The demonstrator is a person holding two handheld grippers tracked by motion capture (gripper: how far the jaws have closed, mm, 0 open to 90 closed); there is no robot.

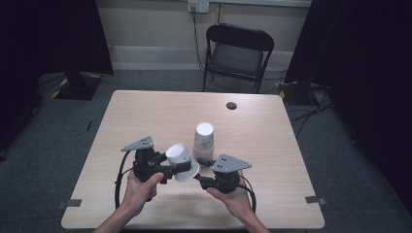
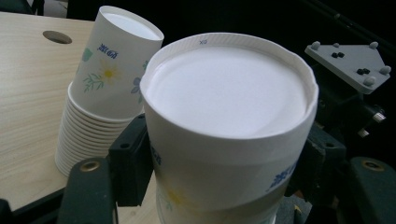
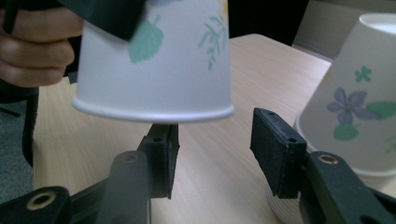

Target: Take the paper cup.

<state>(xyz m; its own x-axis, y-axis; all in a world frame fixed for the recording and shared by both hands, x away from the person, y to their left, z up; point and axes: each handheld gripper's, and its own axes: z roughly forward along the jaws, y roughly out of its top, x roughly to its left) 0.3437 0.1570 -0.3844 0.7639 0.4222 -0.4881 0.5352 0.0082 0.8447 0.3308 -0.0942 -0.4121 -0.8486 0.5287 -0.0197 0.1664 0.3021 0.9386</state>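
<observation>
Near edge of the light wooden desk (image 1: 145,111): left gripper (image 1: 170,167) pinches an upside-down white paper cup with a flower print (image 1: 182,161) across its wall, lifted clear of the surface. Right gripper (image 3: 212,156) sits just below the cup's rim, jaws spread, nothing between the pads; contact with the rim is hard to judge. Cup looks light and thin-walled, easily crushed; the rolled rim is likely the stiffest hold. Toward desk centre: stack of inverted matching paper cups (image 1: 203,138).
</observation>
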